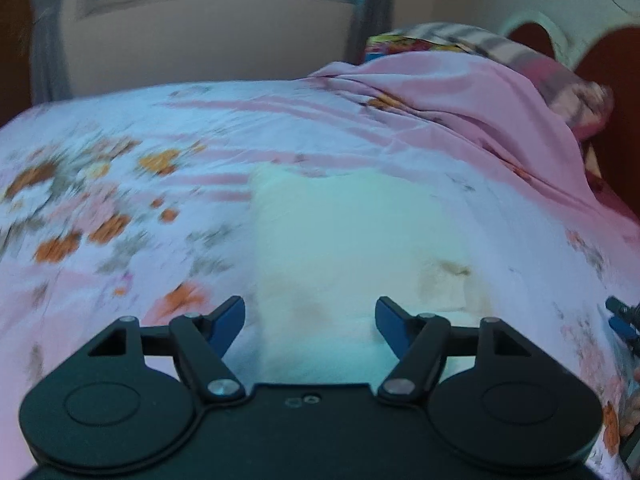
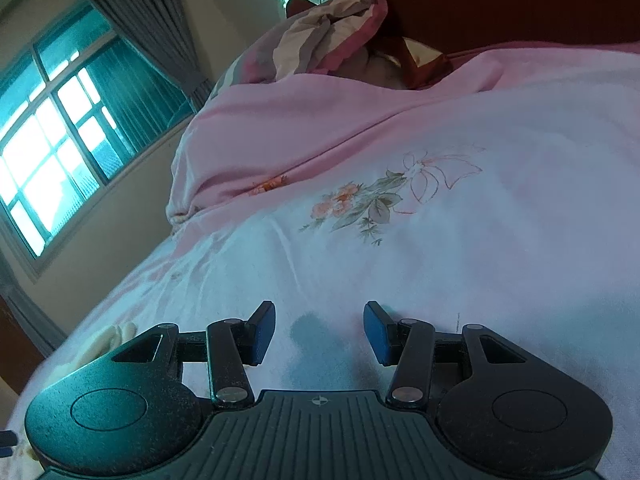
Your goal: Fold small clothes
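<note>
1. The small white garment [image 1: 340,248] lies flat on the bed's floral sheet [image 1: 120,184], near the bed's near edge and directly ahead of the left hand-held gripper [image 1: 310,322]. In the right wrist view only a pale scrap at the lower left [image 2: 116,334] may be part of it; I cannot tell for sure.
2. The left hand-held gripper is released, its blue pads astride the garment's near hem, one pad [image 1: 390,318] over the cloth and the other at its left border. Nothing is pinched yet.
3. The right hand-held gripper [image 2: 320,332] stands half spread over bare sheet, grasping nothing.
4. To do this well, I would lower the left pads until one slips under the hem, so only the garment is caught, not the sheet.
5. Bring the right hand-held gripper to the hem's other corner before lifting, so the fold stays square.
6. Risk: the soft sheet may bunch into the pinch.
</note>
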Action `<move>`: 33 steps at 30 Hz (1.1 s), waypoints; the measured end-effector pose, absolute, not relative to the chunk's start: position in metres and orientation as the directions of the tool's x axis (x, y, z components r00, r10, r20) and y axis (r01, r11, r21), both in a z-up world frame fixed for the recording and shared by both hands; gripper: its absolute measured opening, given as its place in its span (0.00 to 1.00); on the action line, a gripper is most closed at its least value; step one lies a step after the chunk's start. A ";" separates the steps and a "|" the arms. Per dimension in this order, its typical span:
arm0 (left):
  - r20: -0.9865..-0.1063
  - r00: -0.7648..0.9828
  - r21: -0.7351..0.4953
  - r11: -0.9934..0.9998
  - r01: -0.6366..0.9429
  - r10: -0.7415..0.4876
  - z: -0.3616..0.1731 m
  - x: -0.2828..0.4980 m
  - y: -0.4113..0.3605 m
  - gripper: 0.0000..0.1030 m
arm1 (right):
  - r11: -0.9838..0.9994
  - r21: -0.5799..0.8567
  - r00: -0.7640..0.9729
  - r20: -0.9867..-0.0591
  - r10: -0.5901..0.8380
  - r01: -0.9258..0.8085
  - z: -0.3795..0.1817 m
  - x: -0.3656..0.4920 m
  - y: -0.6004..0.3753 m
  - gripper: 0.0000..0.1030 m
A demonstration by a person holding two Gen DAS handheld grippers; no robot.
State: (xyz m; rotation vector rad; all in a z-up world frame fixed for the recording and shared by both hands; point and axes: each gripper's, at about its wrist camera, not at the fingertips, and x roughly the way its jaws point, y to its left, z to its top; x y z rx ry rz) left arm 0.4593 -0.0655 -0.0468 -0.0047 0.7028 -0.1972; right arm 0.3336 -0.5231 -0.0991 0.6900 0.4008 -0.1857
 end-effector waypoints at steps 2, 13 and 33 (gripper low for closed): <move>-0.646 0.737 -0.064 0.976 0.209 -0.200 -0.047 0.464 -0.086 0.67 | 0.752 0.591 0.911 -0.411 -0.029 0.291 -0.100 0.333 -0.525 0.48; -0.632 0.768 -0.044 0.994 0.099 -0.104 -0.062 0.423 -0.037 0.67 | 0.789 0.558 0.898 -0.440 0.017 0.258 -0.090 0.341 -0.519 0.48; -0.646 0.747 -0.030 0.983 0.180 -0.156 -0.116 0.391 -0.007 0.79 | 0.673 0.735 0.702 -0.436 0.563 -0.083 -0.070 0.377 -0.318 0.48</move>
